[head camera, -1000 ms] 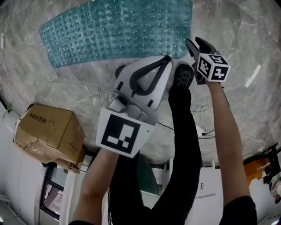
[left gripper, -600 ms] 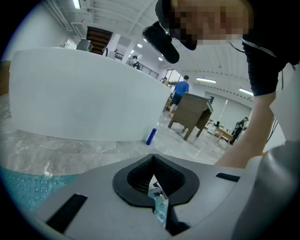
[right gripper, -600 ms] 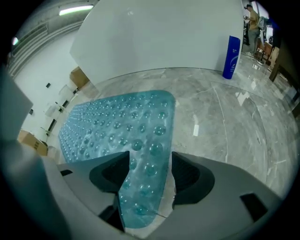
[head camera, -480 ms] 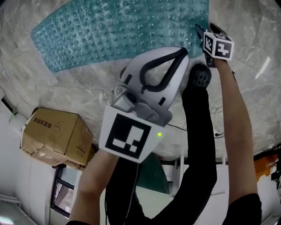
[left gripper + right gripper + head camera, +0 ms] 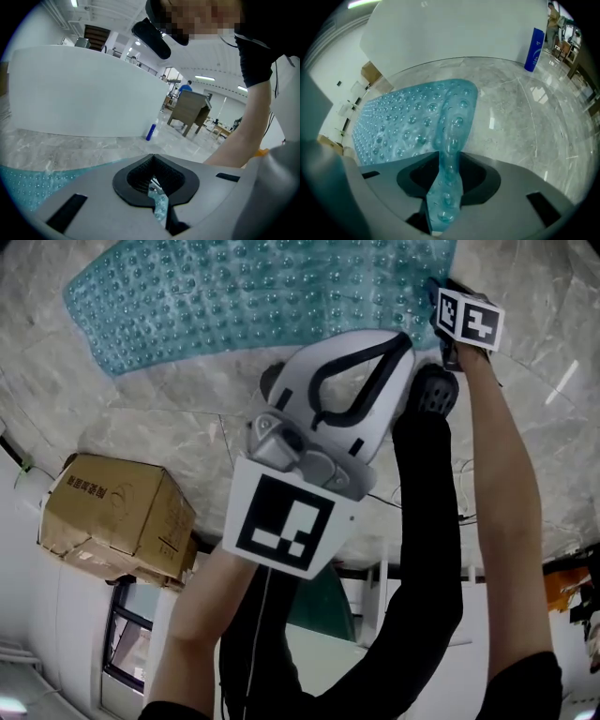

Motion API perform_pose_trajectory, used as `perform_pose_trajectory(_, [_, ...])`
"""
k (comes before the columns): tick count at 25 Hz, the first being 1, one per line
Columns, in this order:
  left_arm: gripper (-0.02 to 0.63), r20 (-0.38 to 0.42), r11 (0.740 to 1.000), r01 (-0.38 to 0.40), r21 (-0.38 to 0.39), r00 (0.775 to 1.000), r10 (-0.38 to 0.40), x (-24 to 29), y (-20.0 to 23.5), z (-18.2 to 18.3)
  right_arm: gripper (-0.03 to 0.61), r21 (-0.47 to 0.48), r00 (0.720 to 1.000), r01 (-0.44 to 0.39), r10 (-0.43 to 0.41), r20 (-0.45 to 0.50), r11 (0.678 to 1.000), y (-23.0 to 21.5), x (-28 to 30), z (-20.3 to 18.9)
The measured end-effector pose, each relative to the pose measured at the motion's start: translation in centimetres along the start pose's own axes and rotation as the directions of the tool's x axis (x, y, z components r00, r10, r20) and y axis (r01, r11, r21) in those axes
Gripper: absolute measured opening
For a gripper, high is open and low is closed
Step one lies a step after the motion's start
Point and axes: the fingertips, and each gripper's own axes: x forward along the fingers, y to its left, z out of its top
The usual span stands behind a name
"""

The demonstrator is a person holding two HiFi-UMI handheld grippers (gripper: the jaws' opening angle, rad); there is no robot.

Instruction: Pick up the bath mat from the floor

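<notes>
The teal bubbled bath mat [image 5: 244, 296] lies flat on the marble floor, at the top of the head view. My right gripper [image 5: 441, 294] is at the mat's near right corner. In the right gripper view a raised fold of the mat [image 5: 452, 126] runs between that gripper's [image 5: 449, 161] closing jaws, and the pads pinch it. My left gripper [image 5: 405, 338] hovers above the floor just short of the mat's near edge. Its jaws [image 5: 152, 161] meet at the tips with nothing held; a strip of mat [image 5: 28, 187] shows beyond them.
A cardboard box [image 5: 112, 517] sits on the floor to the left. The person's black-clad leg and shoe [image 5: 431, 395] stand between the two grippers. A white curved wall [image 5: 70, 93] rises behind the mat, with a blue bottle [image 5: 533, 43] beside it.
My right gripper has travelled forward from the bare floor to the mat's near right corner. The left gripper has drifted a little right and forward.
</notes>
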Motion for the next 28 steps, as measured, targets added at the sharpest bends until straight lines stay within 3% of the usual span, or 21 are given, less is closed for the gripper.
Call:
perform_pose_trajectory(4, [0.012, -0.003, 1.000, -0.017, 0.003, 1.000, 0.017, -1.5, -0.1, 0.5, 0.072, -0.019, 0.998, -0.058, 0.058, 0.004, 0.998, 2.0, -1.5, 0.5])
perform_pose_trajectory(11, [0.012, 0.012, 0.998, -0.070, -0.001, 0.997, 0.070, -5.4, -0.1, 4.4, 0.052, 0.005, 0.982, -0.179, 0.179, 0.053, 0.984, 5.5, -8.0, 2.5])
perform_pose_trajectory(15, [0.012, 0.061, 0.989, -0.132, -0.070, 0.989, 0.137, -9.0, -0.7, 9.4, 0.046, -0.024, 0.957, -0.273, 0.274, 0.092, 0.962, 9.8, -15.5, 4.7])
perform_pose_trajectory(19, [0.012, 0.167, 0.967, -0.199, -0.162, 0.960, 0.225, -12.8, -1.2, 16.6, 0.043, 0.015, 0.928, -0.351, 0.345, 0.143, 0.936, 14.2, -24.5, 7.7])
perform_pose_trajectory(28, [0.012, 0.299, 0.949, -0.254, -0.187, 0.905, 0.301, -21.5, -4.7, 29.9, 0.043, 0.091, 0.872, -0.449, 0.414, 0.263, 0.889, 17.8, -42.9, 15.9])
